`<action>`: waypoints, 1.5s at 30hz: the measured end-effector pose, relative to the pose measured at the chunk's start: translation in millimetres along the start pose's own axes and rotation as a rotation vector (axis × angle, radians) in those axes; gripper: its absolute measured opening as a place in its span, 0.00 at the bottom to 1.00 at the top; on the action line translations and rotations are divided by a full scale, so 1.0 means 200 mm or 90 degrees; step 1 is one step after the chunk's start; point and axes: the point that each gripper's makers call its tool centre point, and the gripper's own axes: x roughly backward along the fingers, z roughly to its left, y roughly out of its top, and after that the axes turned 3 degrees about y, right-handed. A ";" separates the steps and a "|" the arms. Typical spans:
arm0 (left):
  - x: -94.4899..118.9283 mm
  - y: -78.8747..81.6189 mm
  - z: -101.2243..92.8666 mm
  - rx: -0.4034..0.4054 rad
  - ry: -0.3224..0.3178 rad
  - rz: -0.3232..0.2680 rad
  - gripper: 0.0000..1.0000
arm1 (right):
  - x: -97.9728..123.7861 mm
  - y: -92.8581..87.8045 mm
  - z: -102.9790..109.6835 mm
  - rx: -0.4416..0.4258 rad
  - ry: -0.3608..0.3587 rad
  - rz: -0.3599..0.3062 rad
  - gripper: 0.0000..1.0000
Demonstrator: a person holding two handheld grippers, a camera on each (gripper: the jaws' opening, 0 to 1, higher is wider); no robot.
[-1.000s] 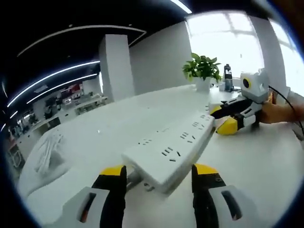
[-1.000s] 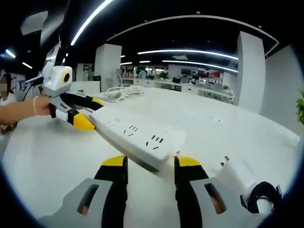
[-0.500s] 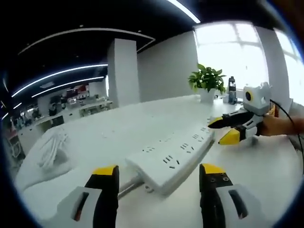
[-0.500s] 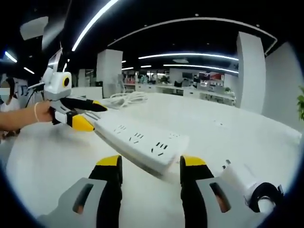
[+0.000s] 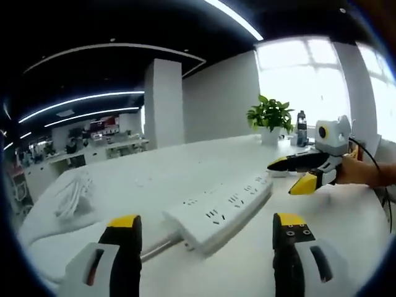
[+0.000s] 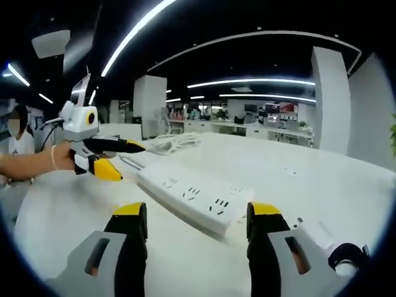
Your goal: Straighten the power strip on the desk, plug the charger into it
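White desk fills the lower half of both views, open office with ceiling light strips behind. Power strip lies flat on the desk, long white bar, sockets up, its cable end toward the left gripper view's camera. In the right gripper view the same power strip runs away toward the other gripper, near end just ahead of the jaws.

Left gripper: jaws spread wide, yellow tips either side of the strip's near end, not touching it. Right gripper: jaws also spread, flanking the strip's other end, no contact visible. Each gripper shows in the other's view, hand-held beyond the far end of the strip: right gripper with jaws apart, left gripper likewise.

Coiled white cable sits on the desk off to the left in the left gripper view, and at the far side in the right gripper view. Potted plant and a dark bottle stand at the desk's far edge by the window. White charger lies on the desk at the right gripper view's lower right, just beside the right jaw; black looped thing next to it, possibly its cord, too blurred to tell.
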 end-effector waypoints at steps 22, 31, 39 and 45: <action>0.17 0.12 -0.07 0.015 0.002 -0.080 0.99 | 0.09 0.09 0.17 0.034 0.062 -0.010 0.95; 0.23 0.12 -0.11 0.029 0.003 -0.073 0.99 | 0.18 0.12 0.18 0.020 0.078 -0.009 0.96; 0.27 0.13 -0.10 0.038 0.012 -0.073 0.99 | 0.24 0.12 0.14 0.002 0.070 -0.008 0.96; 0.29 0.14 -0.11 0.035 0.015 -0.076 0.99 | 0.27 0.11 0.11 0.002 0.062 -0.007 0.96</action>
